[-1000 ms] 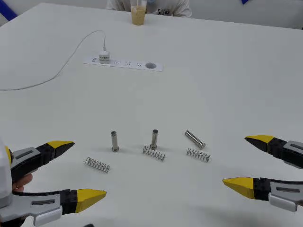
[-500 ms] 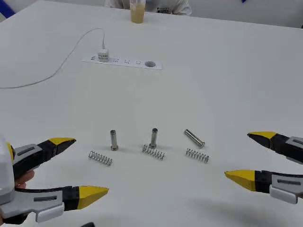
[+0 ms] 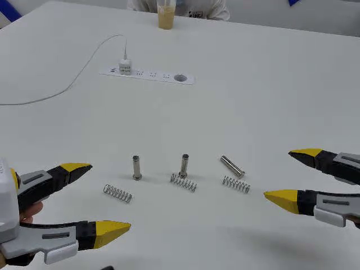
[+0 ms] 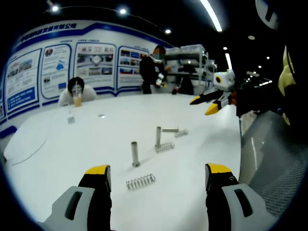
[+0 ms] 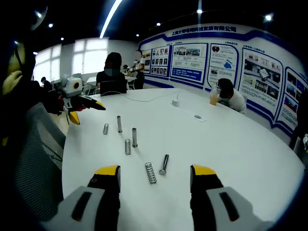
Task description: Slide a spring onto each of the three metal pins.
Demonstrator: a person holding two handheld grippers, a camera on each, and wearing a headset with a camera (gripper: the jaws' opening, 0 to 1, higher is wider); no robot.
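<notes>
left pin [image 3: 136, 167]: short silver rod, upright on white table [image 3: 270, 84]
middle pin [image 3: 184, 165]: silver, upright
right pin [image 3: 232, 166]: lying flat
left spring [image 3: 117, 193], middle spring [image 3: 183, 182], right spring [image 3: 235, 184]: thin wire coils, each flat just before its pin
left gripper [image 3: 109, 197]: jaws spread, empty, near left spring
right gripper [image 3: 278, 174]: jaws spread, empty, beside right spring

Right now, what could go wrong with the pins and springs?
The left pin and middle pin stand upright on small bases; bumps from the left gripper or right gripper could topple them. The right pin lies flat and may roll. The springs could flick away when pinched.
</notes>
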